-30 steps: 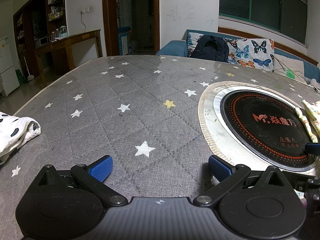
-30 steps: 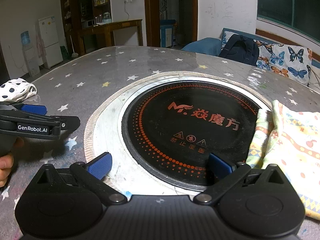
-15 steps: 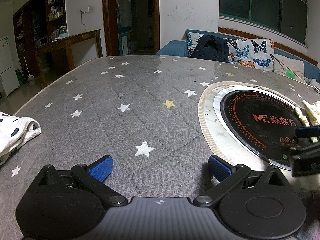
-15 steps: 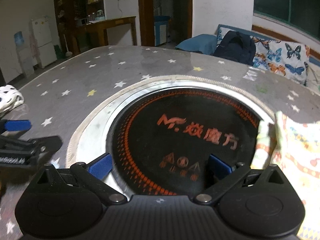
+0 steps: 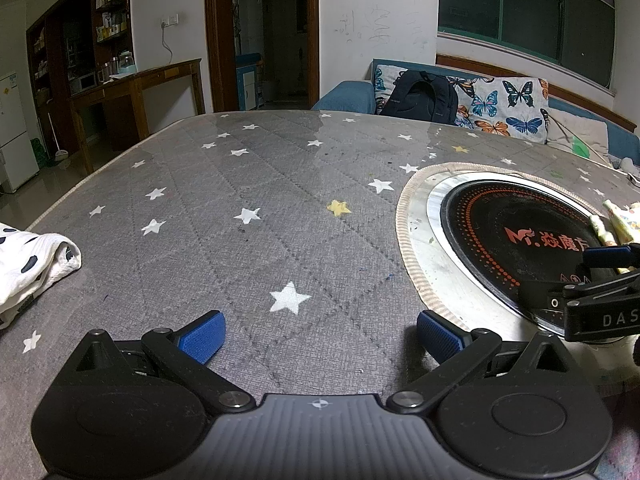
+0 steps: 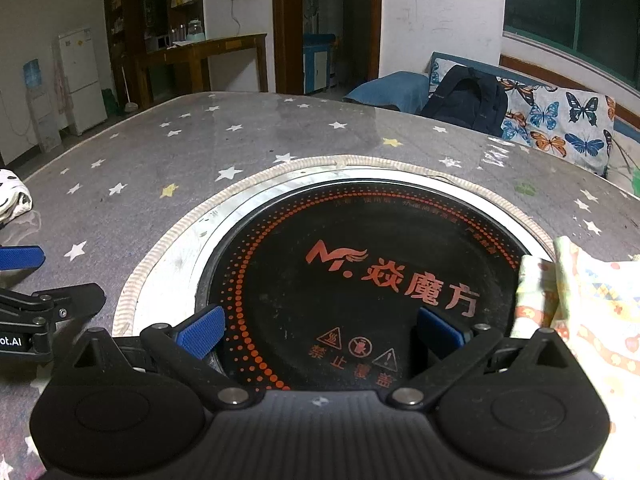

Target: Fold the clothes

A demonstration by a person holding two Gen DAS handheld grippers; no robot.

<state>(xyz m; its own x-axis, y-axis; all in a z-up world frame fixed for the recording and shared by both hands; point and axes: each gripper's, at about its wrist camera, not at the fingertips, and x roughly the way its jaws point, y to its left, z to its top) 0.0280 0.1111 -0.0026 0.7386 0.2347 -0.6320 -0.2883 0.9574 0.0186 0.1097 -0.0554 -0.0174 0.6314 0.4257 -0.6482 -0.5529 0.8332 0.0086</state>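
Over the starred grey tablecloth [image 5: 248, 184] the left gripper [image 5: 318, 334] hangs spread wide, empty; over the black cooktop [image 6: 360, 264] the right gripper [image 6: 320, 330] gapes likewise. Only the left view shows the white spotted garment [image 5: 32, 256] fully; the right view shows the yellow patterned cloth [image 6: 592, 300] overlapping the cooktop's edge.

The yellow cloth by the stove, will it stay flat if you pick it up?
Probably not. The yellow cloth lies in soft folds, so it likely droops from whichever edge gets pinched. It looks thin, so probably light, and may slide easily off the glossy stove.
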